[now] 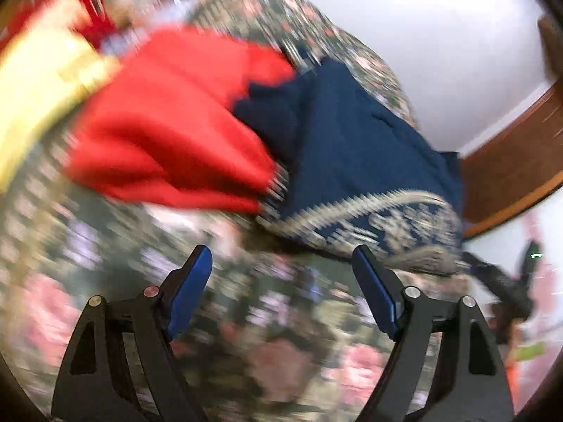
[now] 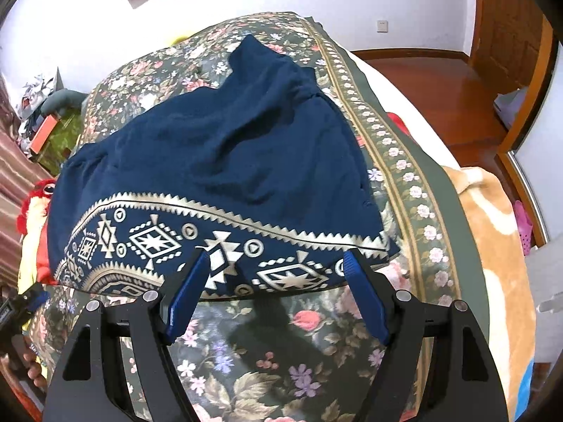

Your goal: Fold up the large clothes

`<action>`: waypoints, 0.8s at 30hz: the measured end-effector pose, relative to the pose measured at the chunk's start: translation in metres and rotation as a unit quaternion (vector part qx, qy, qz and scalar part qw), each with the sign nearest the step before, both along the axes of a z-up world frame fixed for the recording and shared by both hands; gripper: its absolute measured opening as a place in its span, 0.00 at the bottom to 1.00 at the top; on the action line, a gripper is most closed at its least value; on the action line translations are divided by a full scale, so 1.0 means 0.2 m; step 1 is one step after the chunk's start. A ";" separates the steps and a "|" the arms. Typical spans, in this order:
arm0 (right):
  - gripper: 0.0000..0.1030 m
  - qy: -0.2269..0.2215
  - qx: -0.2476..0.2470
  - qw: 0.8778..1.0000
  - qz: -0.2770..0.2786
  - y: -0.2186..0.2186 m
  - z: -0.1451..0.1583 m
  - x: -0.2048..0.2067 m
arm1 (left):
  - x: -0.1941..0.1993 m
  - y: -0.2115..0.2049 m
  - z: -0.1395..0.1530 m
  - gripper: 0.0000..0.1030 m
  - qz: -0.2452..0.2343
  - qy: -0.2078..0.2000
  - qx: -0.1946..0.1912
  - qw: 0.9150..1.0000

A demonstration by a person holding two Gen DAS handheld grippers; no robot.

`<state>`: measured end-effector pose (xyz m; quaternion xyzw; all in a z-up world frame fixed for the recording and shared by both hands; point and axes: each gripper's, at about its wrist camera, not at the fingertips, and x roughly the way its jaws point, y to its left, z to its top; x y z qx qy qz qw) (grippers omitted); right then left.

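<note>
A large navy garment (image 2: 218,154) lies spread on a bed covered by a floral bedspread (image 2: 267,369). Its hem band (image 2: 155,239), printed with pale geometric shapes, faces me. My right gripper (image 2: 277,256) hovers open just over that hem, with nothing pinched between the blue pads. The left wrist view is motion-blurred. There the navy garment (image 1: 352,133) sits to the right, with a red cloth (image 1: 169,116) beside it and partly over its left edge. My left gripper (image 1: 281,251) stands open over the bedspread (image 1: 246,334), short of the hem, holding nothing.
A yellow item (image 1: 42,81) lies left of the red cloth. A beige blanket (image 2: 492,218) drapes the bed's right side, with wooden floor (image 2: 440,81) and a door (image 2: 506,35) beyond. A red plush toy (image 2: 42,190) and clutter (image 2: 42,130) sit at the left.
</note>
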<state>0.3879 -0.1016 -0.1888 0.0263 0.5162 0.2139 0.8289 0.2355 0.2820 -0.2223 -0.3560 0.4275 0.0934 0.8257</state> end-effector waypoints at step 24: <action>0.73 0.004 -0.011 0.999 0.034 0.13 -0.03 -0.03 | 0.35 -0.16 -0.01 0.15 -0.027 -0.036 -0.006 0.999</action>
